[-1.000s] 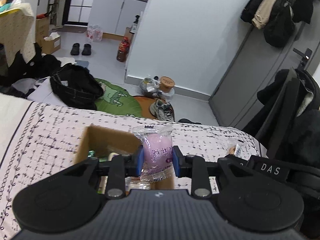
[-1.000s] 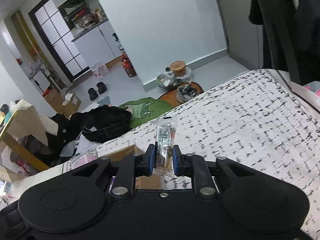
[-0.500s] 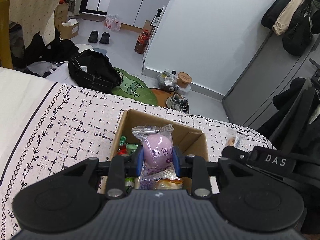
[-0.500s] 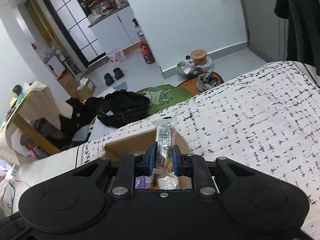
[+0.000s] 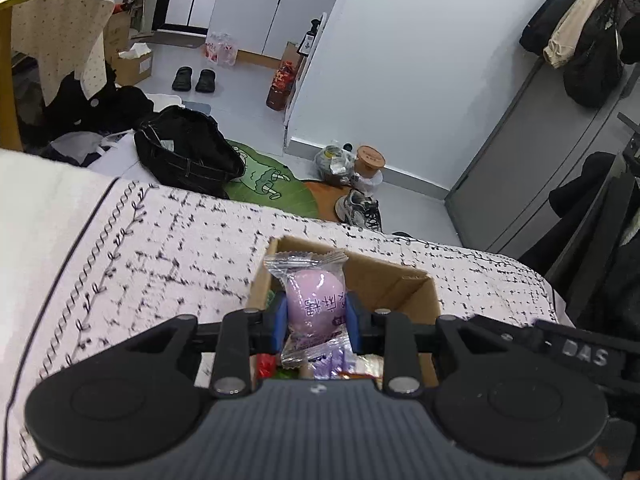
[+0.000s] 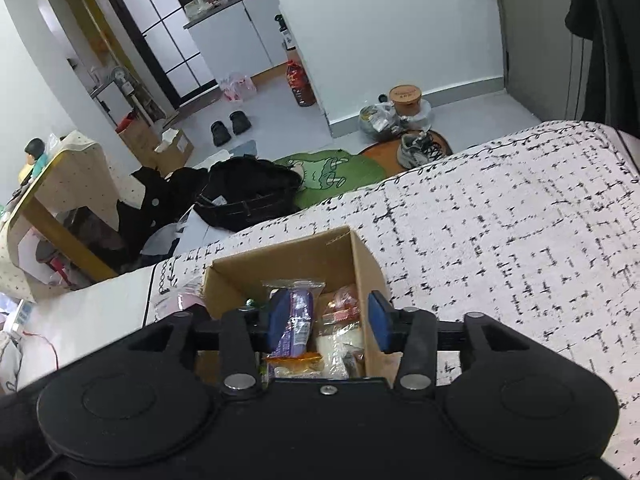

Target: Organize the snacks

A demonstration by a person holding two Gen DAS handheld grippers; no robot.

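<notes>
Left hand-held gripper point(image 5: 314, 314): nearly closed, blue pads pressed on both sides of a pink snack point(image 5: 316, 300) in a clear crimped wrapper, held upright over the near end of the box point(image 5: 384, 280). Wrapper's top seal pokes above the pads; lower end hangs down toward the box contents.

Box: open brown cardboard, sitting on a bed point(image 5: 168, 240) covered in white cloth with a black dash pattern and a vine border along one side. Inside, seen past the held snack: several wrapped snacks, red, green, purple and pale ones, heaped together.

Right hand-held gripper point(image 6: 324, 322): jaws opening, pads well apart over the same box point(image 6: 280, 264). No pad pressing on anything. Between the pads, lower down inside the box: a purple packet point(image 6: 298, 316) in clear wrap lying close beside the left pad, whether touching cannot be told, and a white packet point(image 6: 340, 344) with a red-printed one behind it. An orange-edged packet point(image 6: 294, 358) at the near wall.

Beyond the bed edge, on the floor: a black bag point(image 5: 188, 152), a green mat point(image 5: 272, 184), a sneaker point(image 5: 358, 208), a pair of black slippers point(image 5: 194, 79).
</notes>
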